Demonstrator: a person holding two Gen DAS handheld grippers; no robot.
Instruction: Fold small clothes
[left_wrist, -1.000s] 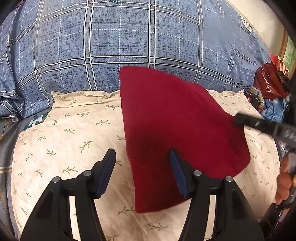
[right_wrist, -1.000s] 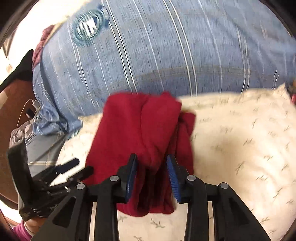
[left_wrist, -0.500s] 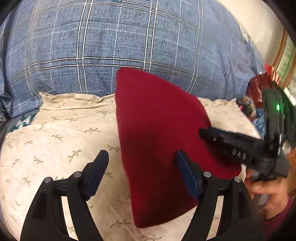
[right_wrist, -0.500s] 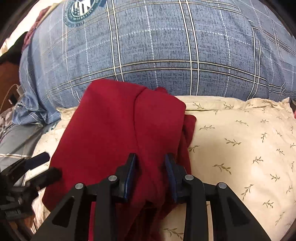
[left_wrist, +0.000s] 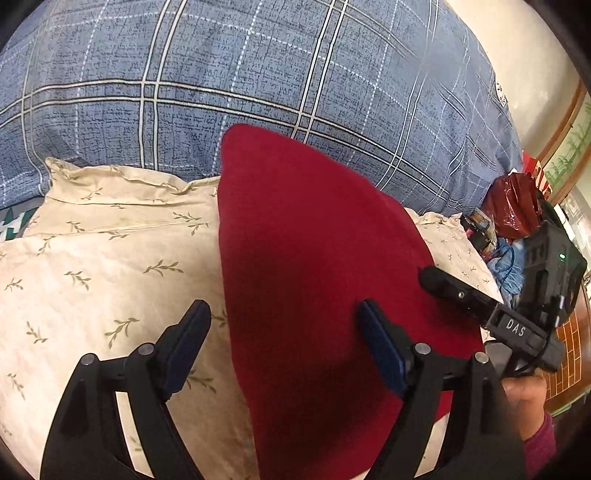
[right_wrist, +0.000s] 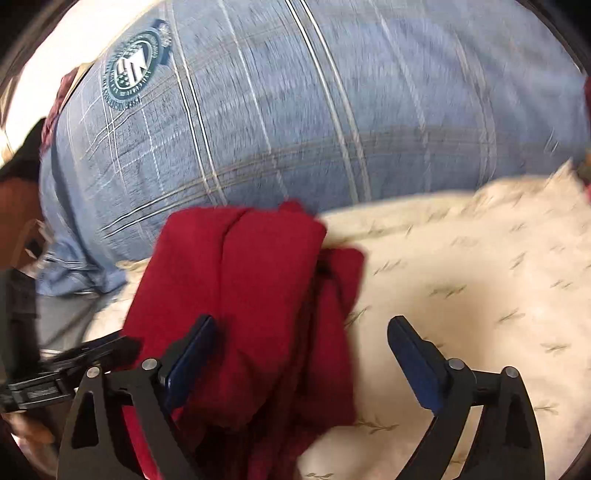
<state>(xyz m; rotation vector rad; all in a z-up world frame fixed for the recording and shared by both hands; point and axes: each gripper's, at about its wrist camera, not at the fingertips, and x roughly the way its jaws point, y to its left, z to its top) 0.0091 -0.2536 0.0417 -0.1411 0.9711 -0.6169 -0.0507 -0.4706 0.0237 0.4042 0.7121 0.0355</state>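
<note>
red garment (right_wrist: 251, 295) is folded up on the cream leaf-print pillow (left_wrist: 92, 266), against the blue plaid duvet (left_wrist: 258, 66). right gripper (right_wrist: 301, 350) just sprang wide, cloth loose between its jaws. left gripper (left_wrist: 284, 339) has been opening too, straddling the near edge. i'd back off slowly so nothing snags the fold.

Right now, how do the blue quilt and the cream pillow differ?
The blue quilt has a pale grid of checks; the cream pillow has small leaf sprigs. The quilt bulges up behind; the pillow lies in front, lower. The red cloth rests mostly on the pillow, only its far corner against the quilt. Both are soft bedding.
</note>
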